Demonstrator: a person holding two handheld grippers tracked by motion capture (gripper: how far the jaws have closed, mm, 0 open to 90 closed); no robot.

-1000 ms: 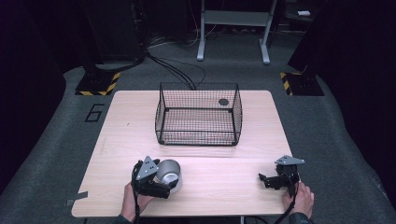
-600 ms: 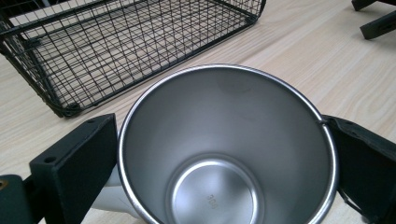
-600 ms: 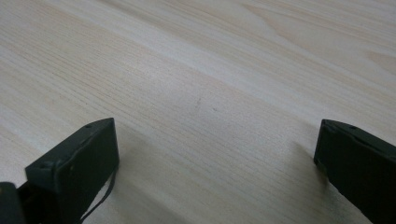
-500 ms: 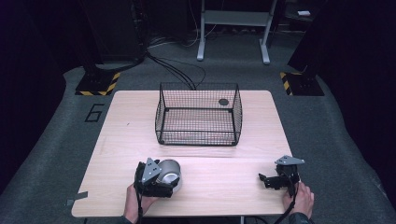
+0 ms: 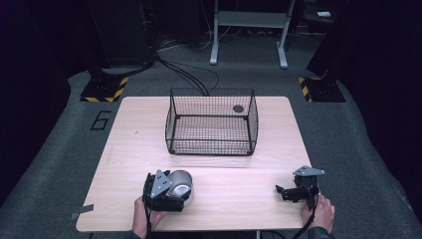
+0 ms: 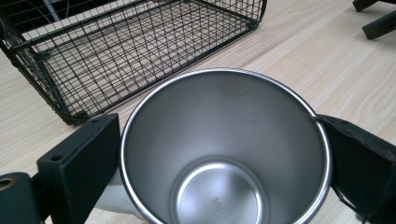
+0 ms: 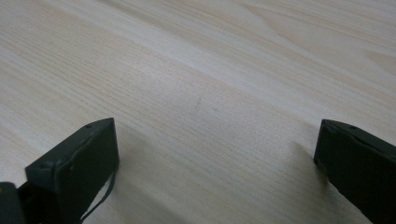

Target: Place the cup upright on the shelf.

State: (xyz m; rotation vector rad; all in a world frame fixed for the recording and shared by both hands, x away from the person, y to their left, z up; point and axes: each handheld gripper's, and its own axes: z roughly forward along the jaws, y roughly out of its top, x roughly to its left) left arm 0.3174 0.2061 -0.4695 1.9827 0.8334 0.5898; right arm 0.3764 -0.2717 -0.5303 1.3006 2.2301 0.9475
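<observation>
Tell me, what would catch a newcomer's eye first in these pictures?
Probably the shiny steel cup, gripped between the black jaws of the left gripper at the near left of the pale wooden table. Next comes the black wire basket standing at the table's far middle. At the near right, the right gripper sits with its jaws wide apart over bare wood.

Bright overhead light on the table (image 5: pixel 124 149), dark surroundings; soft shadows, near jaws slightly blurred.
</observation>
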